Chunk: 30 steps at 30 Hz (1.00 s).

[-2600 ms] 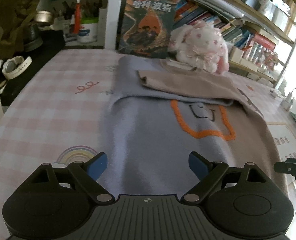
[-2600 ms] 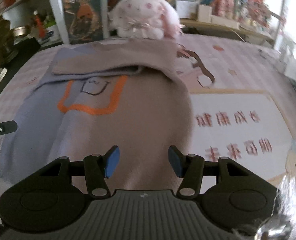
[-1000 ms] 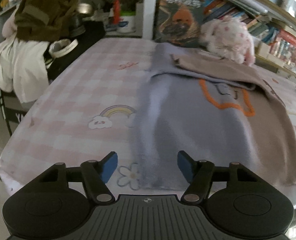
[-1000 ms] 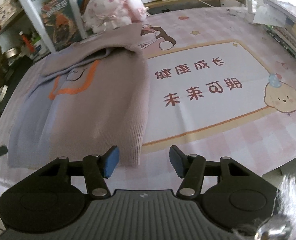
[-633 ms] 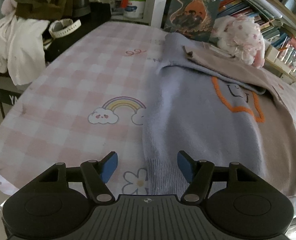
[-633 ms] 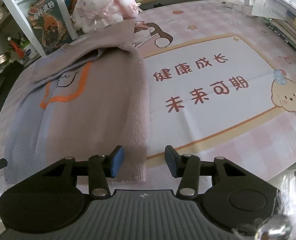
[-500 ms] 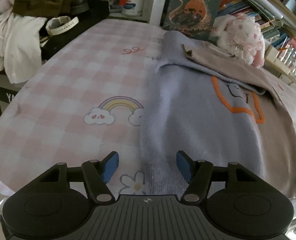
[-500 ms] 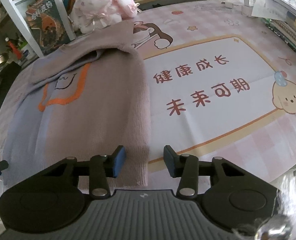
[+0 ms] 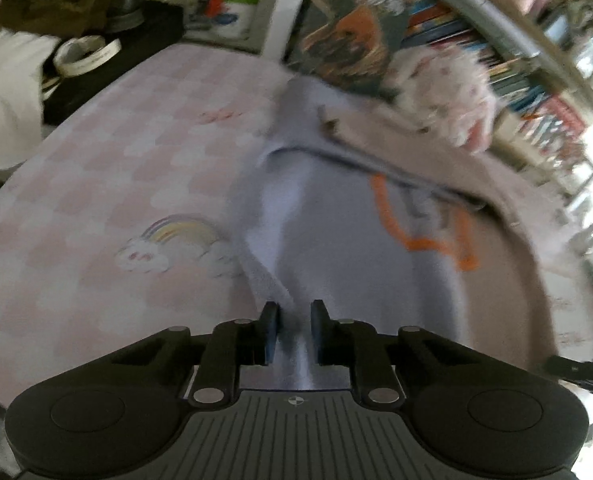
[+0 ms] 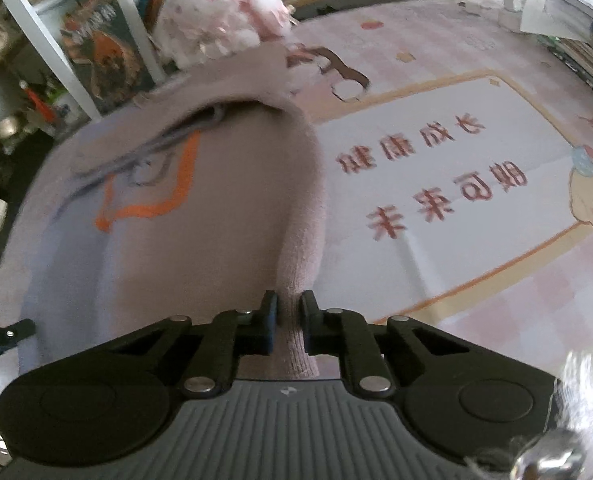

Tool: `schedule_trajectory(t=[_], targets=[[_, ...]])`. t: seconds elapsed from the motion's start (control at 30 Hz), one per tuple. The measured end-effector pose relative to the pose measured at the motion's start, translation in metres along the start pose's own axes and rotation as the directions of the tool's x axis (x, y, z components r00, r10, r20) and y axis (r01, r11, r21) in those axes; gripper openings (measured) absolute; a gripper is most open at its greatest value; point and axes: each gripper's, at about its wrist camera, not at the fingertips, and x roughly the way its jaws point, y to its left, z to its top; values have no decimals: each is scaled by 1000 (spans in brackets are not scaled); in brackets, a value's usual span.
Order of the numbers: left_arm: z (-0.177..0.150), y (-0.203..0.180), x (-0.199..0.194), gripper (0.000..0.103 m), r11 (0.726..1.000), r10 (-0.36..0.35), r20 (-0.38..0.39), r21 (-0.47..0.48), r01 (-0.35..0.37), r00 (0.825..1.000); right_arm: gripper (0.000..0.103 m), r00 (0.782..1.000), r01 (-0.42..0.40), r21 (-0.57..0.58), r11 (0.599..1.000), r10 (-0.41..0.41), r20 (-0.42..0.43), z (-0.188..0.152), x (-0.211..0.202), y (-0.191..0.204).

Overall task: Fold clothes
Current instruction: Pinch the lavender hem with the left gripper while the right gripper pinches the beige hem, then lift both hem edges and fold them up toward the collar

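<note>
Since half a second ago you are clamping both hem corners of the lavender-and-beige knit sweater (image 9: 336, 240) lying on the pink checked tablecloth (image 9: 96, 184), left gripper (image 9: 292, 330) and right gripper (image 10: 287, 326) pinching narrowly, its length stretching away toward the collar.

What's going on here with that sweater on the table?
A person is folding a sweater spread on a pink checked tablecloth. The left claw is shut on the lavender corner of the bottom hem, and the right claw is shut on the beige corner. The hem is lifted at both corners. The sleeves already lie folded across the chest, near the plush toy.
</note>
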Motion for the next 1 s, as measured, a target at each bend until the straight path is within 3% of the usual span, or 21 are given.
schedule_trajectory(t=[0.13,0.27,0.47,0.57,0.63,0.67,1.0], targets=[[1,1,8,23,999,35,-42,15,-35,998,12,1000,-26,4,1000,26,-6,4,2,7],[0,16,11,27,998,36,-79,-56,-40,996,22,999,-23,16,1000,24,-43,3,8,6],[-4,29,10,27,989,9,-90,-145,-22,996,22,996,-37,60,998,42,-78,-2,12,-4],[-6,27,11,21,990,-4,-83,-141,-8,997,20,996,-45,72,996,51,-73,-2,13,-7],[-8,26,10,7,992,4,-78,-123,-14,997,11,996,-44,73,996,50,-79,-1,15,-8],[-9,26,8,6,993,1,-77,-121,-11,997,11,996,-45,71,996,50,-80,-1,14,-9],[-24,23,-21,5,987,-55,-75,-154,43,996,10,992,-87,69,994,93,-88,-8,-14,-31]])
